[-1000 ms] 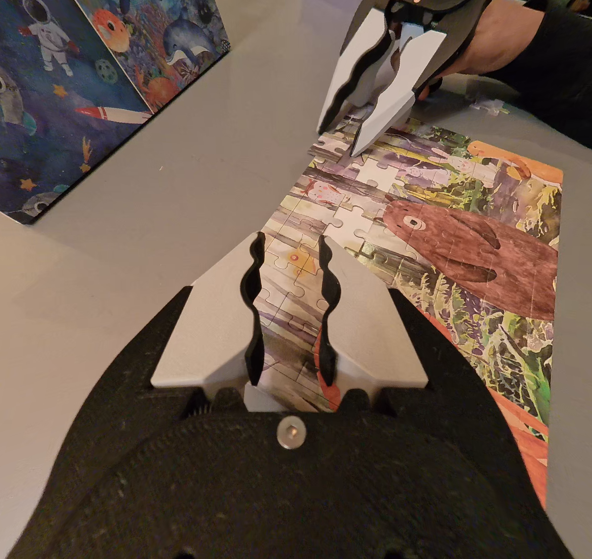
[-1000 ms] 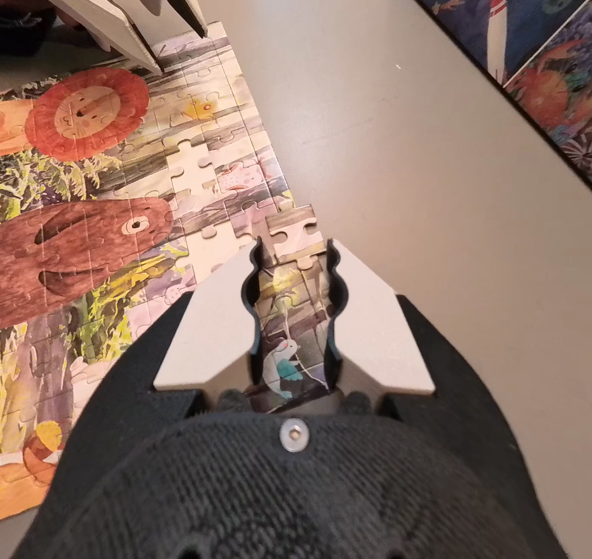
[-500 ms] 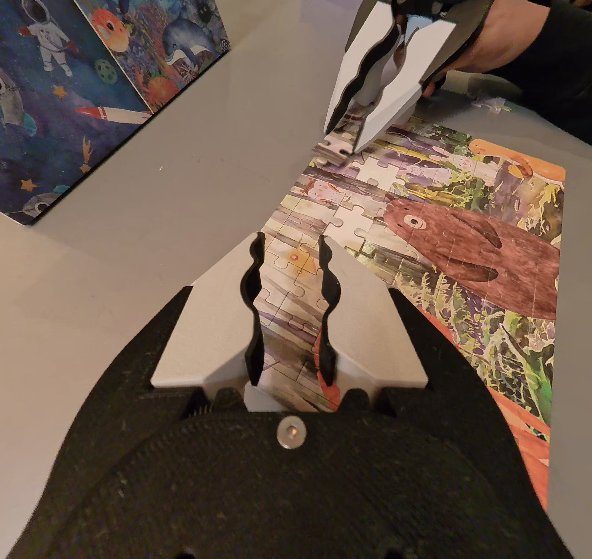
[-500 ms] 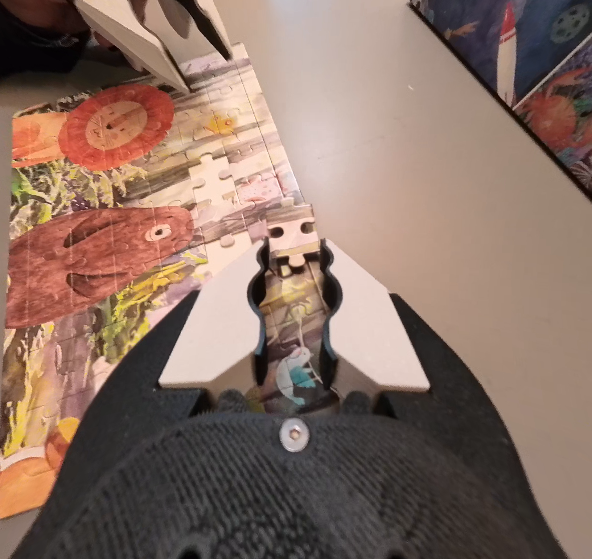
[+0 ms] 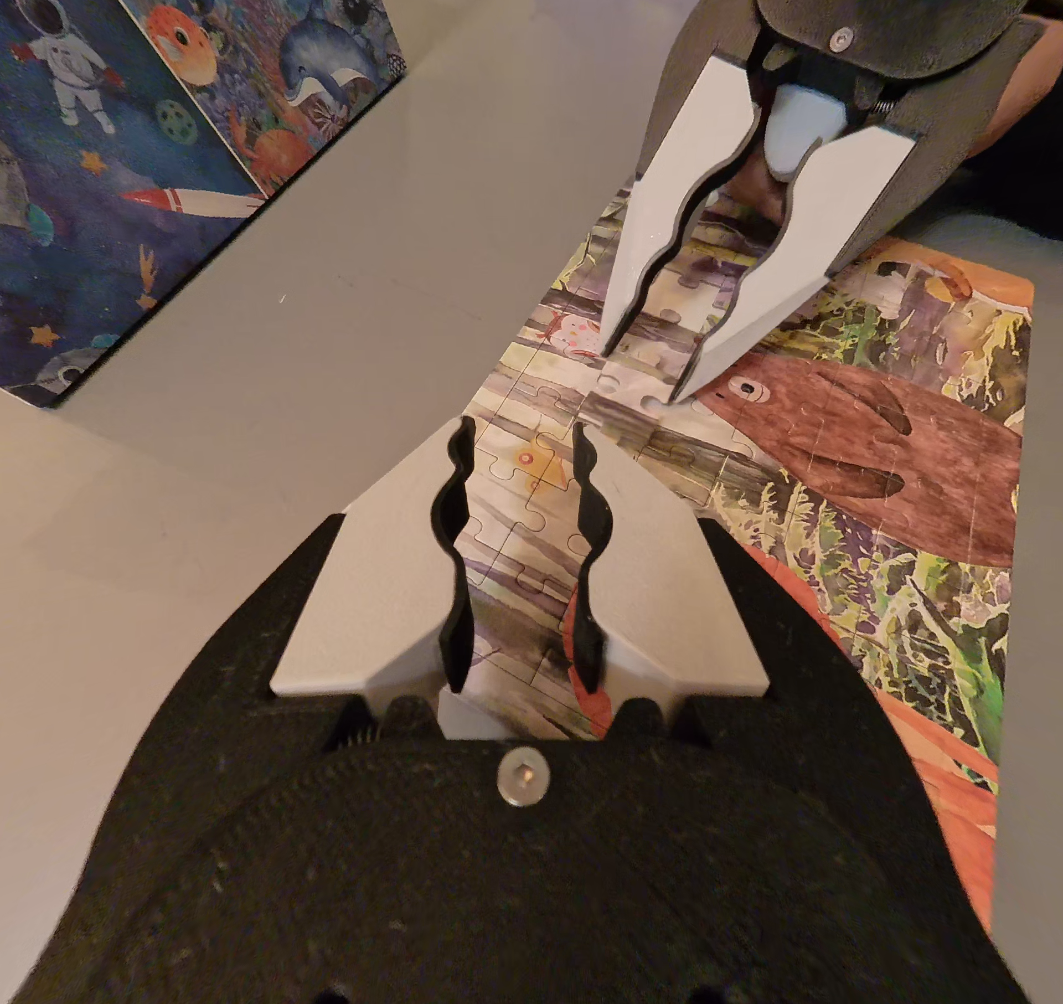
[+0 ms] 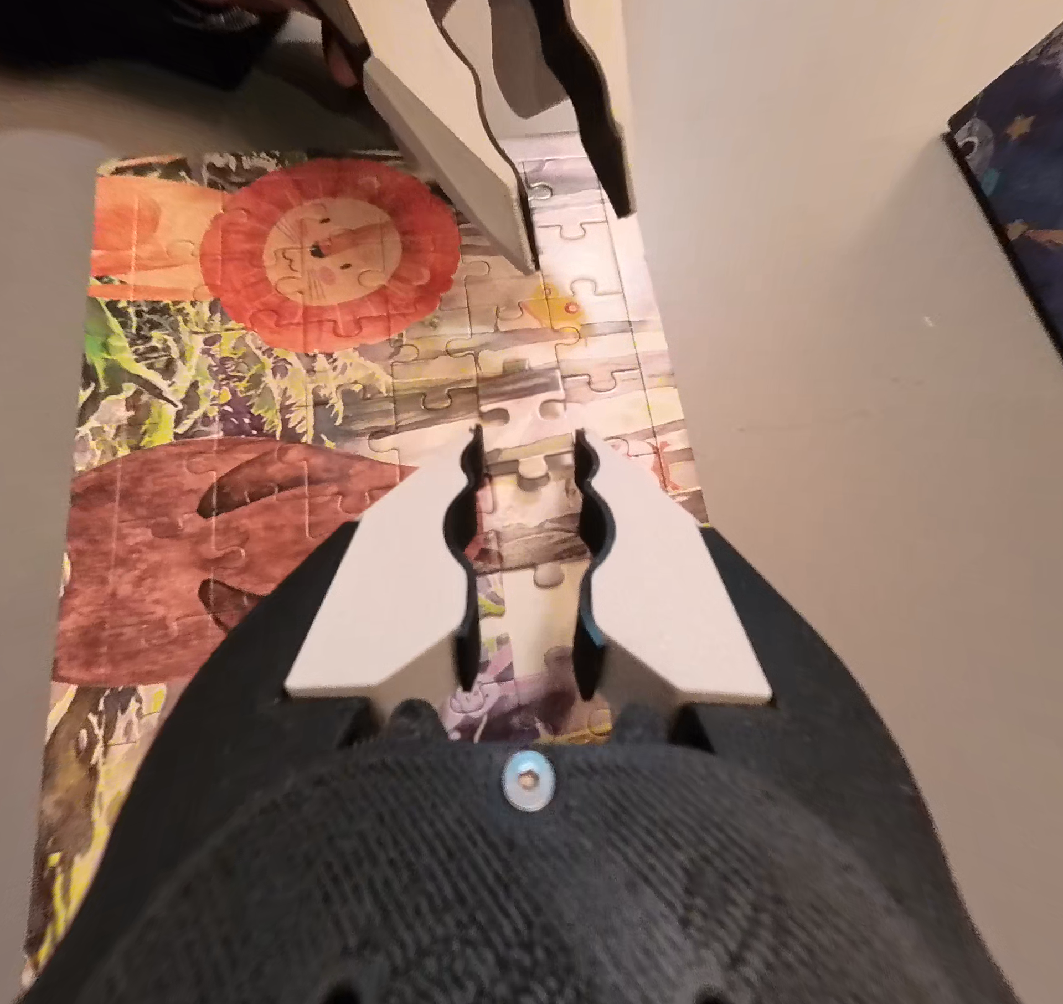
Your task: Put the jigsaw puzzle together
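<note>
Both grippers over puzzle (image 5: 805, 458) edge; table (image 5: 287, 458) beside

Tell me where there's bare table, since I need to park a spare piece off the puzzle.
The widest free patch is the grey table between the puzzle and the illustrated boxes. Over the puzzle it is crowded: the right tool and left tool both hang above it.

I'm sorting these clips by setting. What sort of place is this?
Probably an indoor tabletop play or hobby spot, possibly a data-collection desk. A nearly finished animal jigsaw puzzle lies on a plain grey table, with an illustrated puzzle box standing beside it.
</note>
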